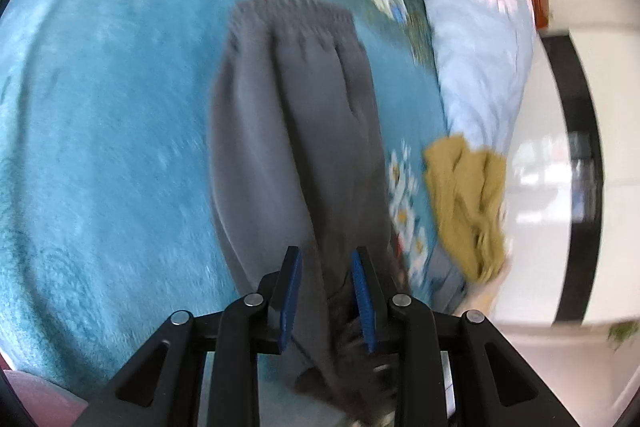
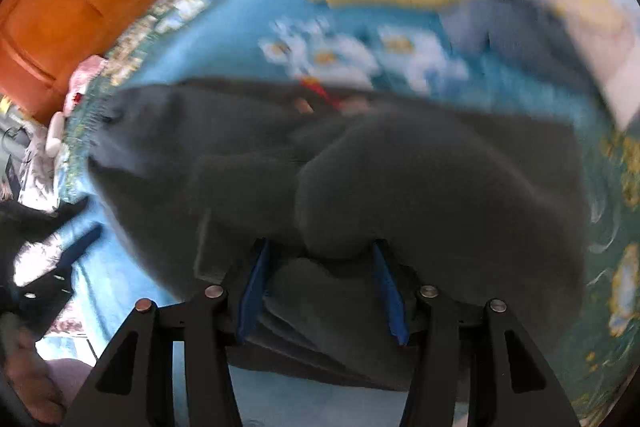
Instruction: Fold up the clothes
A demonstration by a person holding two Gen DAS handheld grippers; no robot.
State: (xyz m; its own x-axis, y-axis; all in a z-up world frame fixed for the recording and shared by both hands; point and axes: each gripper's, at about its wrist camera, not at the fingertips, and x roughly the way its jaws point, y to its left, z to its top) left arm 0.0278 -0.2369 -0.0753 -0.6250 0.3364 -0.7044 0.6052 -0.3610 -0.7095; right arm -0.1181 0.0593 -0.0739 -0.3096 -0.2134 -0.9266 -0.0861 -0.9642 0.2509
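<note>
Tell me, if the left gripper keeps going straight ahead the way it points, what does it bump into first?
Most likely the grey trousers: the left gripper already has their fabric between its blue fingers, and they stretch straight ahead over the teal blanket. The picture is blurred, so depth is uncertain.

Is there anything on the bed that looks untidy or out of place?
Yes. A mustard-yellow garment lies crumpled in a heap at the bed's edge, beside the pale blue pillow, not folded. The grey trousers lie stretched out on the blue blanket.
</note>
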